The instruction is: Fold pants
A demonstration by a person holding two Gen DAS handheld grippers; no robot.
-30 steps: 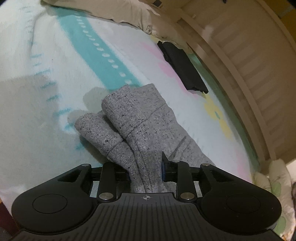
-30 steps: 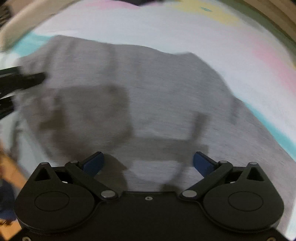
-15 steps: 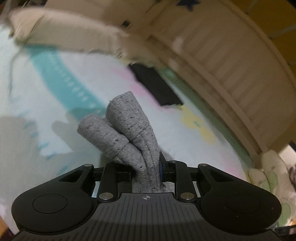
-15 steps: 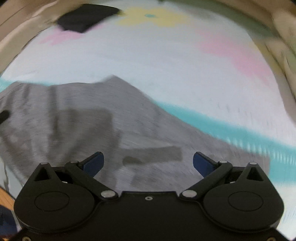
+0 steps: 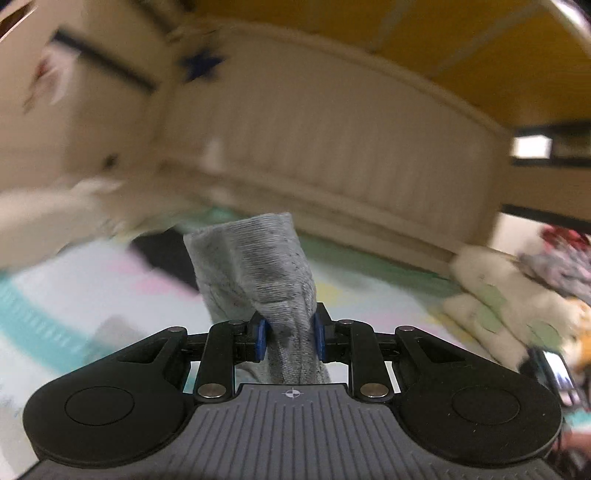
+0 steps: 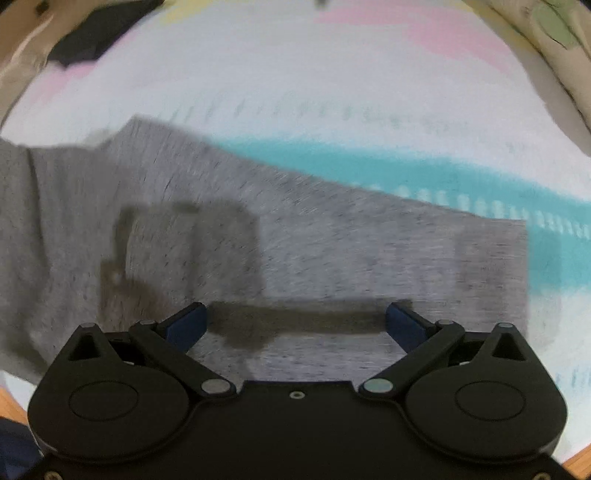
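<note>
The grey speckled pants lie spread on a pastel blanket in the right wrist view. My right gripper is open and empty, hovering just above the grey fabric. In the left wrist view my left gripper is shut on the ribbed cuff ends of the pants and holds them lifted above the blanket, the cuffs standing up between the blue pads.
A folded black garment lies on the blanket near the beige slatted bed rail; it also shows in the right wrist view. Cream pillows with green leaves sit at the right. Wooden floor shows below.
My left gripper has lifted and tilted up with the cuffs, so the rail now fills its view. My right gripper has swept along the pants toward the teal stripe, still open.
</note>
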